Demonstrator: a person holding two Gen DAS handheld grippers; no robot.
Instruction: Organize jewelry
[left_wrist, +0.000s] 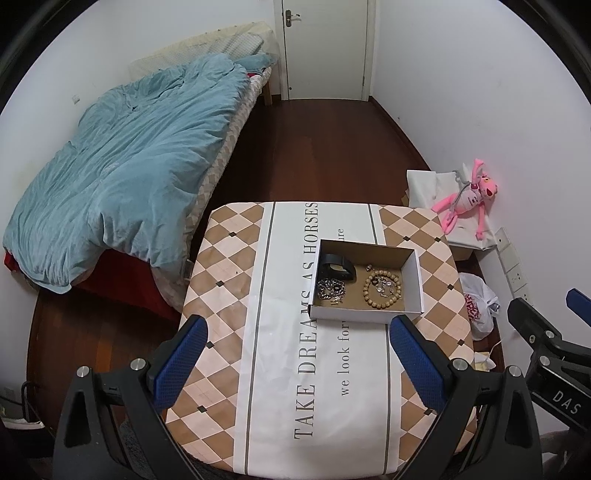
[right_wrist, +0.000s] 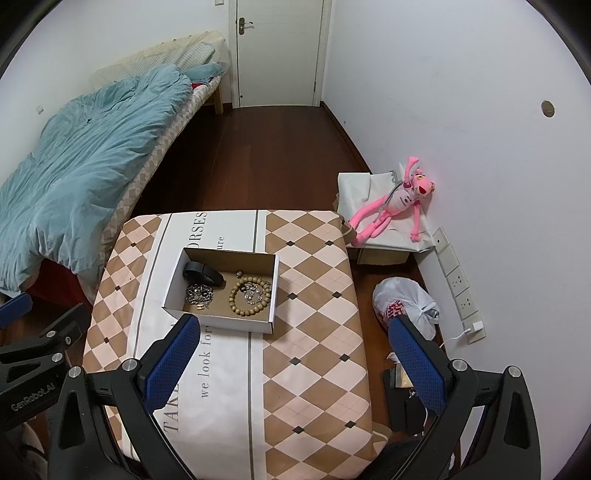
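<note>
Left wrist view: the left gripper hangs spread and empty above the counter, short of the open cardboard box that holds 1 black band, 1 metal chain and 1 bead bracelet. Right wrist view: the right gripper is likewise spread and empty, near the box's front wall. The chain is judged limp and slippery, best pinched at a bunched section, whereas the bead bracelet should offer a firmer hold across its ring.

One box holds one black band, one beaded bracelet and one chain tangle.
</note>
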